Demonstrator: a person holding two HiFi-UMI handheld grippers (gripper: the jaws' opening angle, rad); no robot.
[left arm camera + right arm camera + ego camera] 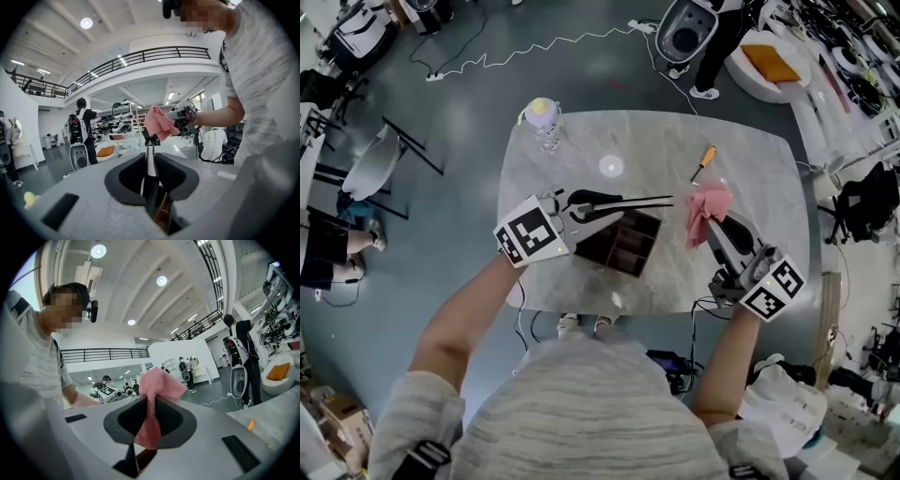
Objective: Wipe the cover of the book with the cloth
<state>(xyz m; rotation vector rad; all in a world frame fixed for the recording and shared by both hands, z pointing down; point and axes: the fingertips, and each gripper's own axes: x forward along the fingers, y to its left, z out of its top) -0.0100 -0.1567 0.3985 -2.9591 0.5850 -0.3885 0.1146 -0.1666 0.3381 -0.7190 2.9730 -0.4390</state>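
A dark brown book [621, 242] lies on the marble table [750, 159], in front of the person. My left gripper [667, 200] reaches across the book's far edge. Its jaws stand nearly together, with a thin edge of the book [162, 212] caught low between them. My right gripper [709, 225] hovers over the right part of the table, shut on a pink cloth [710, 201]. The cloth hangs bunched, just right of the book and apart from it. The left gripper view has the cloth [158, 123] beyond my left gripper [150, 138]. In the right gripper view the cloth [157, 390] fills the jaws.
A clear bottle with a yellow cap [544, 120] stands at the table's far left corner. An orange-handled screwdriver [705, 159] lies beyond the cloth. Chairs, cables and equipment ring the table, and people stand farther off.
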